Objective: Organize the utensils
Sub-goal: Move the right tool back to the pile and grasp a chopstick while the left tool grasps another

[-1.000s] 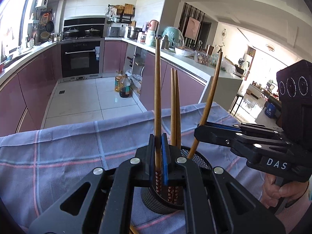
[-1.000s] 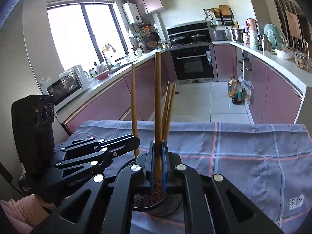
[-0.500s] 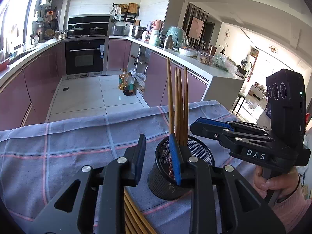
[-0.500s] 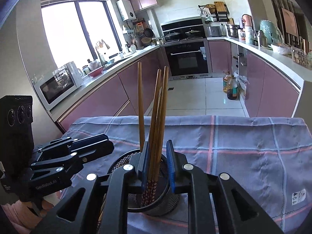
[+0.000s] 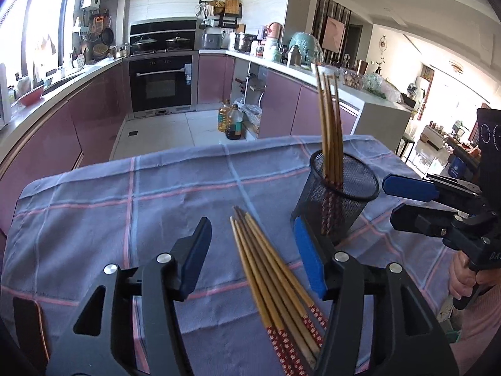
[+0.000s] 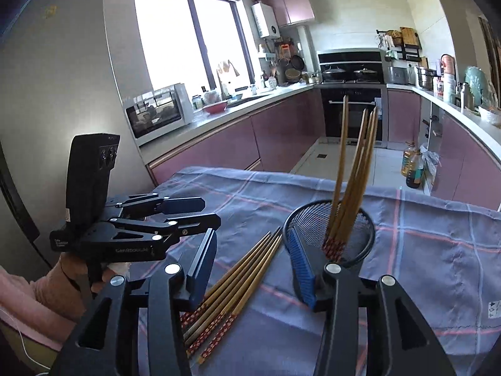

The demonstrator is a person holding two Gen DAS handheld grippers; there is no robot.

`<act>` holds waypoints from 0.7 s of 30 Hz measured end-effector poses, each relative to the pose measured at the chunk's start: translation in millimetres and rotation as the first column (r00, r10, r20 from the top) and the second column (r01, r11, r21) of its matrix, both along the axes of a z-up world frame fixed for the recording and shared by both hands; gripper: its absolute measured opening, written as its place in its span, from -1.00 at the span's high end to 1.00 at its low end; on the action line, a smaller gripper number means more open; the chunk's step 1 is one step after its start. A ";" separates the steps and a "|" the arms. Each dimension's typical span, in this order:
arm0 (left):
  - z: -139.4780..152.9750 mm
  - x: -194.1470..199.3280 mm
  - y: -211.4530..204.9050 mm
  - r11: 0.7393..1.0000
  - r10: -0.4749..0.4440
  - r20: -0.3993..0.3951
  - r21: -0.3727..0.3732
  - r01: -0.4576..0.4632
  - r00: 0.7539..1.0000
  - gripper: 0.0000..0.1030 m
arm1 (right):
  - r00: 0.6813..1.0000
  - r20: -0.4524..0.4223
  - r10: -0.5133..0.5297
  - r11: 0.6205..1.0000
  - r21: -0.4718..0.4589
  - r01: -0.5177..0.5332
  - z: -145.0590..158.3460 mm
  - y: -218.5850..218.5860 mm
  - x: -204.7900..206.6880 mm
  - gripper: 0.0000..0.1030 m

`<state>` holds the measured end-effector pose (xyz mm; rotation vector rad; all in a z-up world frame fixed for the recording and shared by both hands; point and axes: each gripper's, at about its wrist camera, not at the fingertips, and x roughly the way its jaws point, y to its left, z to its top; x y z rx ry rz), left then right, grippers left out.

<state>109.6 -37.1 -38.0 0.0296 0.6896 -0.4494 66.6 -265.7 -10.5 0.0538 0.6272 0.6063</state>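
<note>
A kitchen with mauve cabinets and a black built-in oven [image 5: 160, 83] lay behind a table spread with a blue-grey checked cloth [image 5: 94, 206] crossed by pink and pale lines. On the cloth stood a black wire-mesh cylindrical holder [image 5: 336, 197], upright, with four wooden chopsticks with red patterned handles [image 5: 330, 131] standing in it, handles down and tips leaning together. Just beside the holder, to its left, a loose bundle of matching wooden chopsticks [image 5: 272, 275] lay flat on the cloth, tips pointing away from the cameras. The left gripper [image 5: 253, 253] hovered over that bundle with its blue-padded jaws spread wide and gripping nothing, its right finger close against the holder's wall. The right gripper [image 6: 253, 266] was likewise released and empty, jaws apart above the lying bundle's upper ends, its right finger near the holder's rim. A white microwave [image 6: 159, 112] sat on the counter by the window.
</note>
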 end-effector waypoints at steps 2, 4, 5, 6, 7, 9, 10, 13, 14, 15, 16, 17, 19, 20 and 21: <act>-15.9 -3.9 5.6 1.000 0.003 -0.038 0.023 -0.002 0.999 -0.05 | 0.998 -0.058 0.004 1.000 -0.012 -0.005 -16.4 8.3 4.8 0.11; -29.2 -6.4 7.2 0.999 0.011 -0.065 0.041 -0.008 0.998 -0.03 | 0.993 -0.114 0.004 1.000 -0.019 -0.006 -32.3 15.3 9.7 0.11; -36.0 -7.8 8.7 0.999 0.012 -0.080 0.053 -0.008 0.997 -0.01 | 0.988 -0.152 0.009 1.000 -0.022 -0.012 -42.0 19.5 13.1 0.11; -42.8 -9.3 8.4 0.998 0.016 -0.089 0.062 -0.010 0.996 0.01 | 0.984 -0.178 0.008 1.000 -0.021 -0.012 -48.9 22.2 15.5 0.14; -48.7 -10.4 9.1 0.997 0.020 -0.102 0.070 -0.013 0.995 0.02 | 0.980 -0.198 0.005 1.000 -0.021 -0.009 -55.0 24.1 17.8 0.16; -53.8 -11.5 5.3 0.997 0.018 -0.122 0.075 -0.009 0.992 0.06 | 0.974 -0.228 -0.004 0.999 -0.038 -0.005 -65.6 30.0 20.4 0.23; -57.5 -11.9 5.5 0.997 0.019 -0.131 0.079 -0.009 0.991 0.07 | 0.972 -0.235 -0.008 0.999 -0.044 -0.002 -68.0 32.0 21.2 0.25; -65.7 -11.1 3.2 0.996 0.010 -0.147 0.085 0.003 0.989 0.12 | 0.970 -0.244 -0.023 0.998 -0.066 0.007 -73.2 36.7 22.3 0.30; -66.2 -11.5 0.0 0.996 0.008 -0.149 0.088 0.005 0.989 0.13 | 0.969 -0.246 -0.027 0.997 -0.071 0.010 -74.6 37.3 22.2 0.30; -68.2 -10.6 -1.3 0.996 0.007 -0.153 0.091 0.007 0.988 0.16 | 0.968 -0.249 -0.030 0.997 -0.074 0.012 -75.6 38.3 23.0 0.32; -68.5 -9.1 -3.9 0.996 0.006 -0.157 0.093 0.009 0.988 0.18 | 0.967 -0.253 -0.036 0.997 -0.080 0.017 -76.7 39.3 23.9 0.33; -70.9 -7.5 -5.0 0.995 0.006 -0.165 0.097 0.010 0.986 0.22 | 0.966 -0.254 -0.043 0.996 -0.086 0.022 -77.1 40.3 24.9 0.38; -72.8 -5.9 -6.1 0.995 0.005 -0.179 0.100 0.013 0.984 0.28 | 0.965 -0.258 -0.055 0.995 -0.095 0.031 -79.0 42.5 27.2 0.43; -73.8 -4.4 -7.7 0.995 0.005 -0.183 0.102 0.014 0.983 0.31 | 0.964 -0.258 -0.058 0.995 -0.099 0.033 -79.7 42.7 28.4 0.45; -74.5 -3.6 -8.6 0.995 0.003 -0.185 0.102 0.016 0.983 0.29 | 0.964 -0.258 -0.061 0.994 -0.103 0.035 -80.7 42.1 29.4 0.46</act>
